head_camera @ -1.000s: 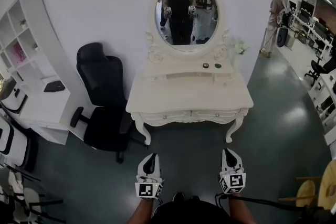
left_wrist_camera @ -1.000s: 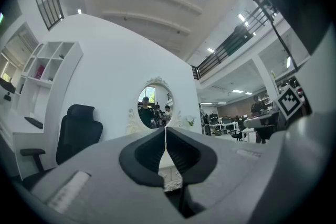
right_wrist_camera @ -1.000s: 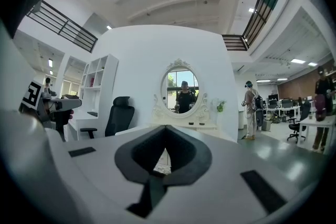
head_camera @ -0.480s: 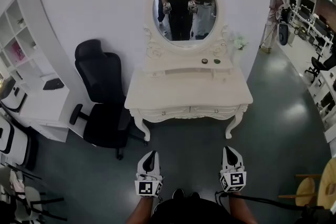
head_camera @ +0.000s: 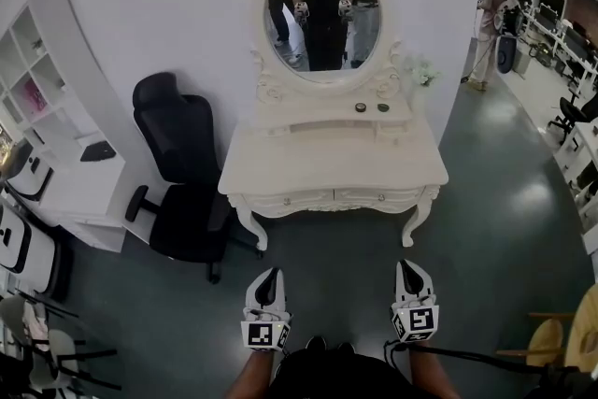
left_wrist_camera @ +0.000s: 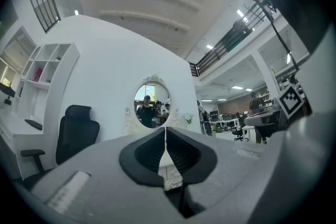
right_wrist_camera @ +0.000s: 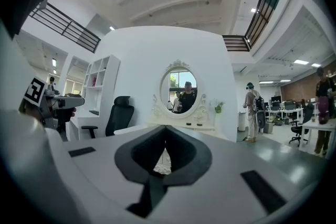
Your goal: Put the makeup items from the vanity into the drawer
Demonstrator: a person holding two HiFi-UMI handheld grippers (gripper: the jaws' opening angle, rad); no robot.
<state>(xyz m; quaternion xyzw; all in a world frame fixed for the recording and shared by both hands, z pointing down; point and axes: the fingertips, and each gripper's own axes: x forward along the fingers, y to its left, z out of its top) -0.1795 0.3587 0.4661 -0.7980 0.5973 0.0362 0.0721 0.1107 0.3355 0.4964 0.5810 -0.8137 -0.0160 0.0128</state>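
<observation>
White-bodied and black-padded, the left hand-held gripper (head_camera: 269, 279) and the right hand-held gripper (head_camera: 408, 270) are held side by side low in the head view, each with a marker cube at its back. Both point toward the desk (head_camera: 327, 168). Each gripper's own view shows its jaws pressed together with nothing between them. Dark, glossy floor (head_camera: 327, 266) separates them from the cream desk, so they touch nothing on it. The two drawers (head_camera: 374, 195) under the desk's front edge are closed. The makeup items (head_camera: 361, 107), two small dark round pieces, sit side by side on the raised shelf at the back of the desk, right of centre, just below the oval mirror (head_camera: 322, 14). A black office chair (head_camera: 182, 173) stands beside the desk's left end. Far off at the right stands a person (head_camera: 493, 14).
</observation>
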